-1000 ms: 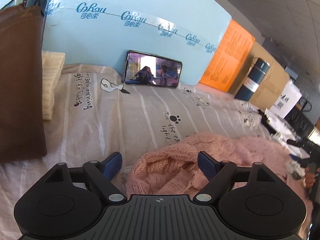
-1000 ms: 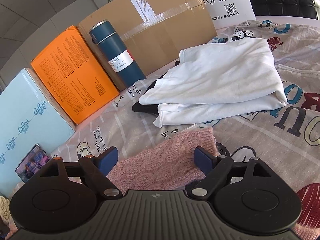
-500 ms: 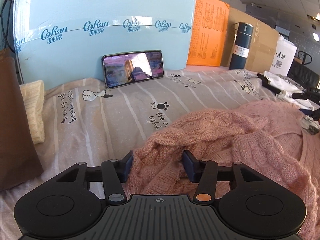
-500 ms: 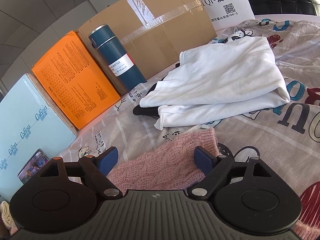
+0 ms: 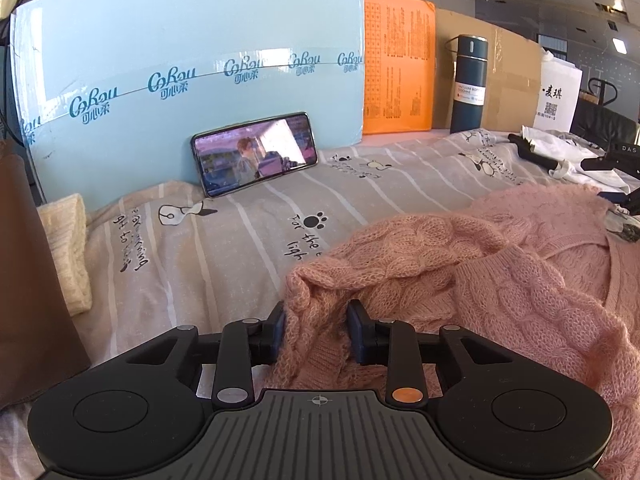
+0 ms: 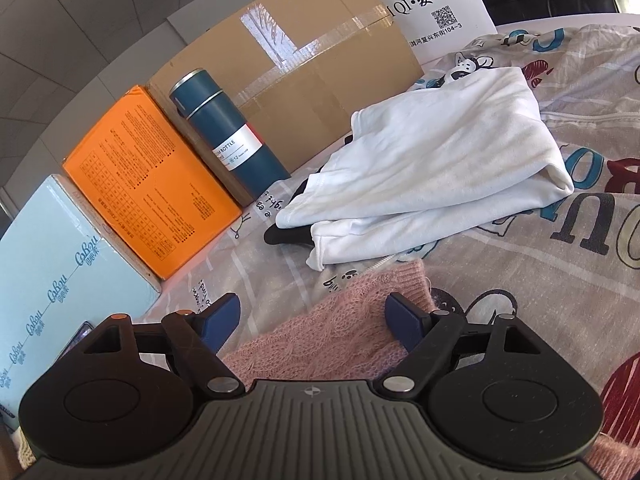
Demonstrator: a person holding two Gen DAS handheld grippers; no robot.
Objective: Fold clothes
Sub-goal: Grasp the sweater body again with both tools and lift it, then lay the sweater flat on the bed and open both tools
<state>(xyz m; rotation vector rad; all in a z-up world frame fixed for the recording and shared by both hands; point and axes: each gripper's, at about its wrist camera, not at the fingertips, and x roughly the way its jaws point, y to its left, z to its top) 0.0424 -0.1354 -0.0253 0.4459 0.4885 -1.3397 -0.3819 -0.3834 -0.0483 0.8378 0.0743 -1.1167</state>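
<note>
A pink cable-knit sweater (image 5: 500, 280) lies spread on the patterned bedsheet (image 5: 240, 240). My left gripper (image 5: 316, 330) is shut on a bunched edge of it and holds that edge lifted over the rest. In the right wrist view my right gripper (image 6: 316, 320) is open, its blue pads either side of another part of the pink sweater (image 6: 352, 320), just above it. A folded white garment (image 6: 432, 176) lies beyond on the sheet, with something black under its left edge.
A light blue box (image 5: 192, 72), an orange box (image 5: 398, 64), a cardboard box (image 6: 300, 64) and a white bag (image 6: 432, 4) line the back. A phone (image 5: 254, 154) leans on the blue box. A dark blue flask (image 6: 228, 132) stands upright. A cream knit (image 5: 66, 252) lies left.
My left gripper closed on the pink sweater's edge and carried it up and to the right, over the garment. My right gripper stayed open and hardly moved.
</note>
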